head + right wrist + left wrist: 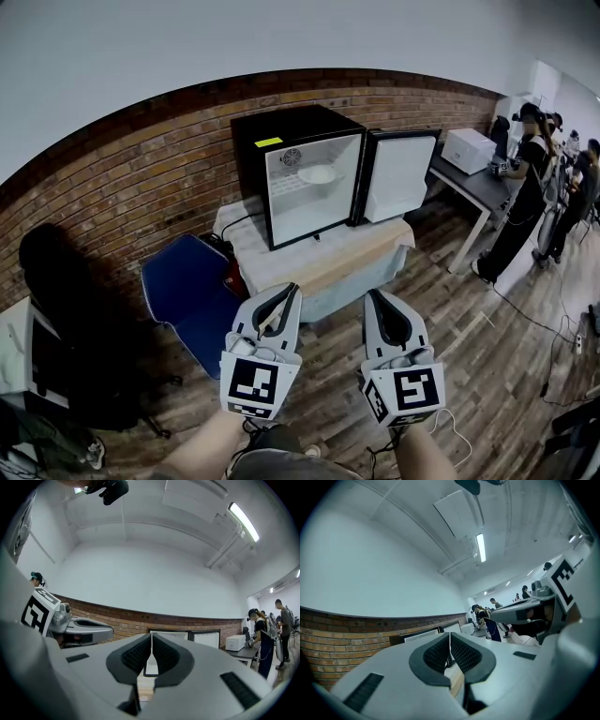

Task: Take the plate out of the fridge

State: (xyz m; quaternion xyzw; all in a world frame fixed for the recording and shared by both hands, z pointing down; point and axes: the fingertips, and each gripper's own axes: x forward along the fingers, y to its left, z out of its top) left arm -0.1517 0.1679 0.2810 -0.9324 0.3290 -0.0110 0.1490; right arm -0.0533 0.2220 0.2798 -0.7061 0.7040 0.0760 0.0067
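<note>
White and shallow, the plate (317, 174) lies on a shelf in the upper part of the small black fridge (298, 173), whose door (401, 176) stands open to the right. The fridge is on a cloth-covered table (328, 253) against the brick wall.

Both grippers are well apart from it, held low in front of the person. The left gripper (286, 292) and the right gripper (375, 298) each have their jaws pressed together, with nothing between them.

The step in hand, I judge, is the approach. To do it well, one should come closer first, then open the jaws of one gripper before entering the fridge, level with the shelf. The rim is probably thin and smooth, so the jaws should take its front edge deeply enough. They should lift it slightly before pulling it out.
</note>
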